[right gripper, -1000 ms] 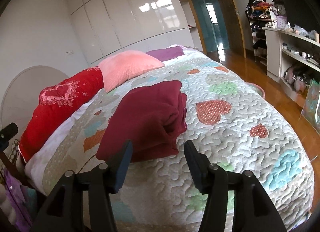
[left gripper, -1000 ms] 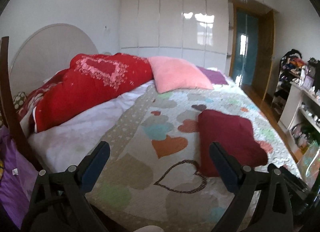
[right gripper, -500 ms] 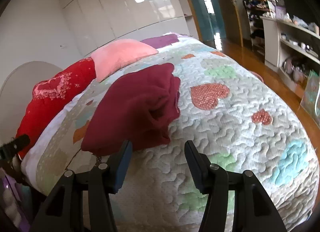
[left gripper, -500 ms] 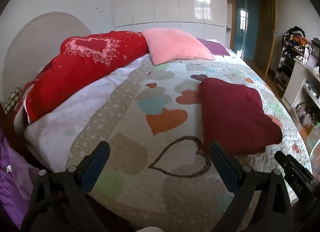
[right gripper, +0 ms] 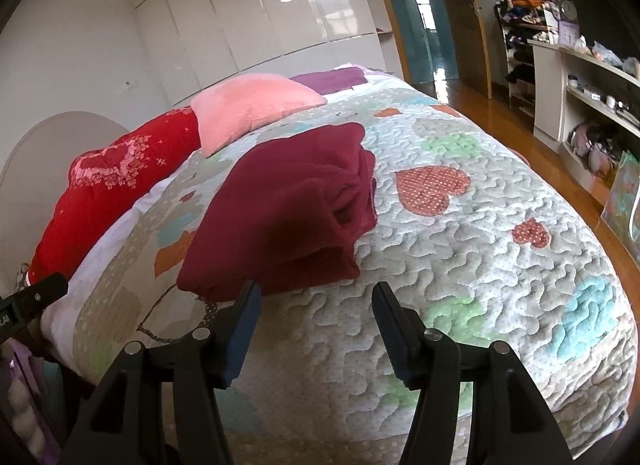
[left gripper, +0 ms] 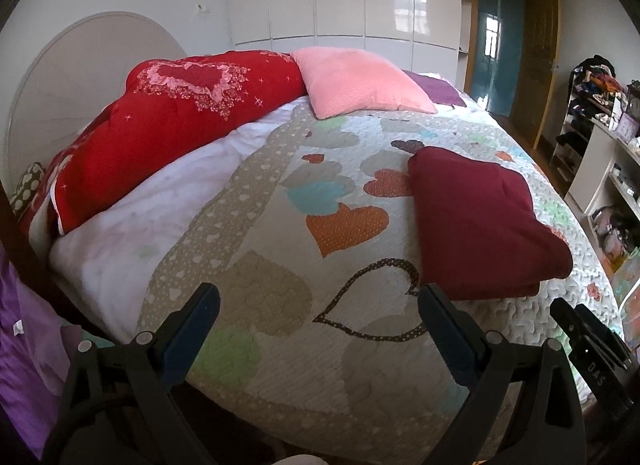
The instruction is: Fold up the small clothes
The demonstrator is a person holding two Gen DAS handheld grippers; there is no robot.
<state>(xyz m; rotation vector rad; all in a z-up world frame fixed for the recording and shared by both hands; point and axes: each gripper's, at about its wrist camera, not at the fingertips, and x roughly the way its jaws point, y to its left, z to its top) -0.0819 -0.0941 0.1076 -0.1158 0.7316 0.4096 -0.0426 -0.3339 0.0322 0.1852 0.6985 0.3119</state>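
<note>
A dark red garment point(left gripper: 480, 221) lies folded in a thick rectangle on the heart-patterned quilt point(left gripper: 320, 257). In the right wrist view the garment point(right gripper: 288, 209) sits just beyond the fingers, its loose folds facing right. My left gripper point(left gripper: 316, 305) is open and empty, held near the bed's near edge, left of the garment. My right gripper point(right gripper: 316, 305) is open and empty, just in front of the garment's near edge, not touching it. The right gripper's body shows in the left wrist view point(left gripper: 588, 345).
A red duvet point(left gripper: 172, 125) and a pink pillow point(left gripper: 360, 81) lie at the head of the bed. A purple cloth point(left gripper: 20, 329) hangs at the left. White shelves point(right gripper: 592, 77) with clutter and wooden floor point(right gripper: 512, 121) lie to the right.
Both grippers have risen and tilted down toward the bed, so the quilt and garment fill more of each view. The garment has not moved. Both stay open.
</note>
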